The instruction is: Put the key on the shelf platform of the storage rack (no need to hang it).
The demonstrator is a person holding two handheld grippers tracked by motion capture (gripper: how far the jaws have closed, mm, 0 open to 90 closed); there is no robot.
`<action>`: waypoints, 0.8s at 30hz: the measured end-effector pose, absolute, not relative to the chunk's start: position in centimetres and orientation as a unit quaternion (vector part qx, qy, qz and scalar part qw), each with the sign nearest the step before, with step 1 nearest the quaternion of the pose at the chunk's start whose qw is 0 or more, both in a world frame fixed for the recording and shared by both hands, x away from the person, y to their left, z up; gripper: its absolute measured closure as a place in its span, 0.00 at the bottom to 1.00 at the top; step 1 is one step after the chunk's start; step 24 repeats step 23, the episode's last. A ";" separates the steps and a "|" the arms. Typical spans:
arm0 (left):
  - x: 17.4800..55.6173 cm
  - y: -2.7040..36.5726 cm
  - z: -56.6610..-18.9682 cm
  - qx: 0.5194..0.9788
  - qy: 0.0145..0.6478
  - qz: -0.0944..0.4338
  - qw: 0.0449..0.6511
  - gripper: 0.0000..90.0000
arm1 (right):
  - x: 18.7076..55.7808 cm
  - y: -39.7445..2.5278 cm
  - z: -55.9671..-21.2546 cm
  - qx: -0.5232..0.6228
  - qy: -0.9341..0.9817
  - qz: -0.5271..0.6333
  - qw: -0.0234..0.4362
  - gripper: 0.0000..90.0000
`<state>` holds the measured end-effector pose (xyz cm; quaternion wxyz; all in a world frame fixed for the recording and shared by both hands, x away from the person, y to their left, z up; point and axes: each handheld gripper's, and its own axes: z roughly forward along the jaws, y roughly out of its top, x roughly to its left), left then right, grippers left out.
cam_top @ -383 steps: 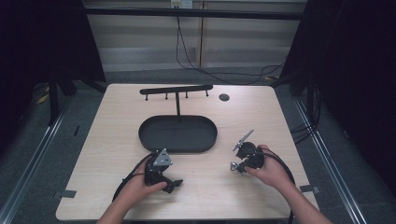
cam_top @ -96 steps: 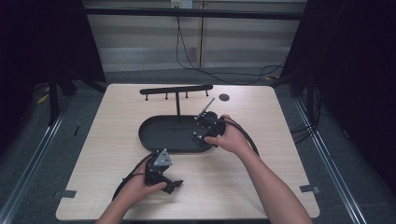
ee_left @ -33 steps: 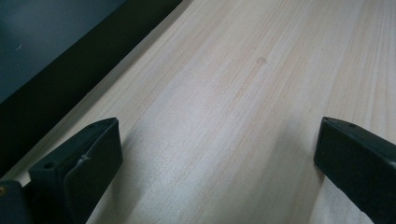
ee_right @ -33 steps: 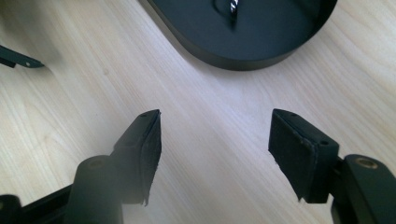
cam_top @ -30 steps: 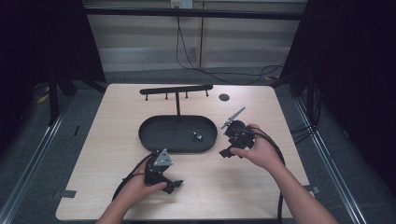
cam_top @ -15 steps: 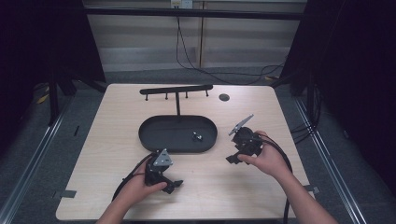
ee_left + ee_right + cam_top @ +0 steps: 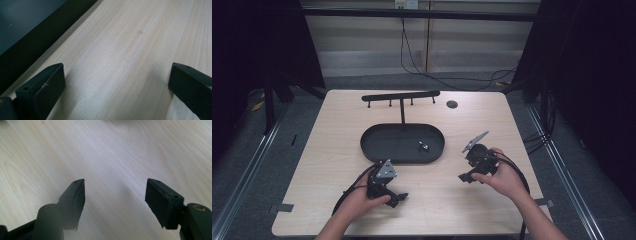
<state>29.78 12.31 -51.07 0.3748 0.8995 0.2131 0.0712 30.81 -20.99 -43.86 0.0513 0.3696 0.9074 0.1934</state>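
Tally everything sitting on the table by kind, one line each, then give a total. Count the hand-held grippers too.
Hand-held grippers: 2 (left, right)
Black oval tray: 1
Small metal item in the tray: 1
Black T-shaped rack with pegs: 1
Dark round disc near the far edge: 1
Total: 6

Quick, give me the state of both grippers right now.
Left gripper: open, holding nothing, jaws wide apart over bare wooden table.
Right gripper: open, holding nothing, over bare table.
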 end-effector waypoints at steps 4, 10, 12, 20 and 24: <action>29.8 12.3 -51.1 0.899 0.213 0.071 0.375 0.01 | 30.5 -21.2 -44.3 0.371 0.906 0.195 0.052 0.36; 29.8 12.3 -51.1 0.899 0.213 0.072 0.375 0.01 | 29.9 -21.9 -44.8 0.377 0.902 0.205 0.054 0.36; 29.8 12.3 -51.1 0.899 0.215 0.071 0.376 0.01 | 29.7 -22.2 -45.0 0.381 0.898 0.212 0.057 0.36; 29.8 12.3 -51.1 0.899 0.213 0.072 0.375 0.01 | 29.4 -22.1 -45.1 0.380 0.899 0.208 0.067 0.36; 29.8 12.3 -51.1 0.899 0.213 0.072 0.375 0.01 | 29.4 -22.2 -45.1 0.381 0.898 0.210 0.066 0.36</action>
